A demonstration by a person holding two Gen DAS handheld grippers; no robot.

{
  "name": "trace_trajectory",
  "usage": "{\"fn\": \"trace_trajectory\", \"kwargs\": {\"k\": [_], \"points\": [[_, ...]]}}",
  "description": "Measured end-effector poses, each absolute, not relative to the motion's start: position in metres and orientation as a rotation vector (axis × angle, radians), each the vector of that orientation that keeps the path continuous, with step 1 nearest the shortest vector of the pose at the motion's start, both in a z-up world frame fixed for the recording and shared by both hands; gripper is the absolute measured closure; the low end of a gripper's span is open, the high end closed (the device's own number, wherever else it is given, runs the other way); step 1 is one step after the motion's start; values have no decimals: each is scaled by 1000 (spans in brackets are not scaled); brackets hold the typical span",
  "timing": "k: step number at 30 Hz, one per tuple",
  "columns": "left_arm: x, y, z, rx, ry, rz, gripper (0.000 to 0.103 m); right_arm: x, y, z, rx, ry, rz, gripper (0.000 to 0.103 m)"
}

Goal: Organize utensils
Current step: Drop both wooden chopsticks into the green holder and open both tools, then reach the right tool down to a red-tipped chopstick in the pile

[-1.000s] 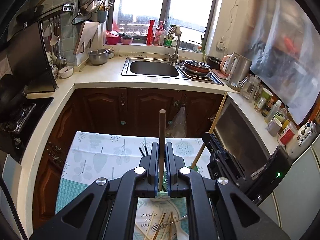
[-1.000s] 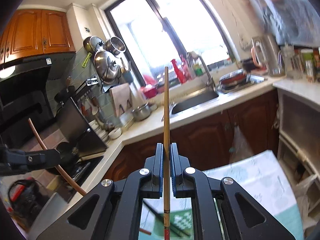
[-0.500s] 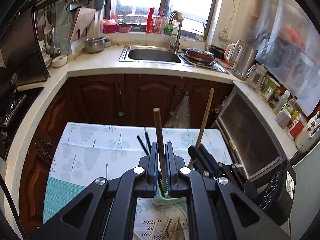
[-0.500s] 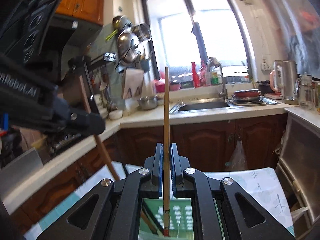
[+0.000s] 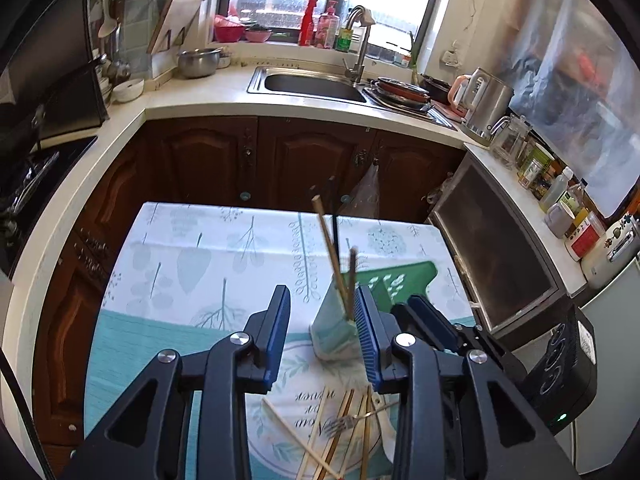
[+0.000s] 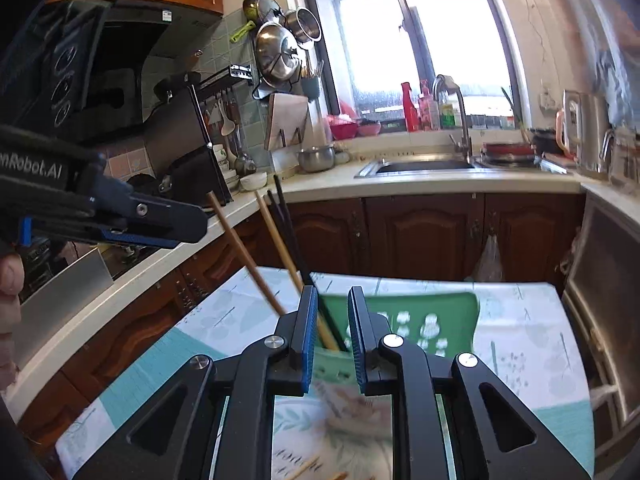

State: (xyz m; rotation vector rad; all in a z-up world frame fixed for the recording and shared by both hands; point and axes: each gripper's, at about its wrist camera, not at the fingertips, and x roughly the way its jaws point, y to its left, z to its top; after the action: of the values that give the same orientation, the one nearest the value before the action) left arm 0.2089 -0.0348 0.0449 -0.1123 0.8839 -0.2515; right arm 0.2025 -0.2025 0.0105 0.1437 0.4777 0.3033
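A pale green utensil holder (image 5: 332, 320) stands on the table with wooden chopsticks (image 5: 330, 248) and dark chopsticks (image 5: 335, 236) leaning in it. My left gripper (image 5: 322, 296) is open and empty, just above and in front of the holder. My right gripper (image 6: 332, 300) is open and empty over the same holder (image 6: 332, 360), and its arm shows at the right of the left wrist view (image 5: 432, 320). The chopsticks (image 6: 280, 240) rise left of the right fingers. More chopsticks and a fork (image 5: 344, 424) lie loose on a round printed mat.
A green slotted tray (image 5: 396, 280) lies behind the holder on the leaf-print tablecloth (image 5: 200, 256). Brown cabinets, a sink (image 5: 316, 84) and a kettle (image 5: 484, 104) line the far counter. An oven (image 5: 496, 256) stands at the right.
Both grippers held one chopstick each upright, moved down over the holder, and have opened. The two chopsticks now lean in the holder.
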Motion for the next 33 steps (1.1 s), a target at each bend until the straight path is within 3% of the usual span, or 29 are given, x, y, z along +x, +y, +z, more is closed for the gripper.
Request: {"fn": "trace_trajectory", "kwargs": {"k": [3,13,24,33], "points": [[194,-25,36,-112,913,-247,62,179,-205,9,192,556,325,87],[129,-12,-29,-51,1049,-266,61,101,-205,-41,290,865,298,87],[100,-6,-92,-103,1186,-299,61,48,-226,-79,420,995,228,87],[105,-7,-134,-189,1304,-360,61,22,-219,-96,343,1060,258,86]]}}
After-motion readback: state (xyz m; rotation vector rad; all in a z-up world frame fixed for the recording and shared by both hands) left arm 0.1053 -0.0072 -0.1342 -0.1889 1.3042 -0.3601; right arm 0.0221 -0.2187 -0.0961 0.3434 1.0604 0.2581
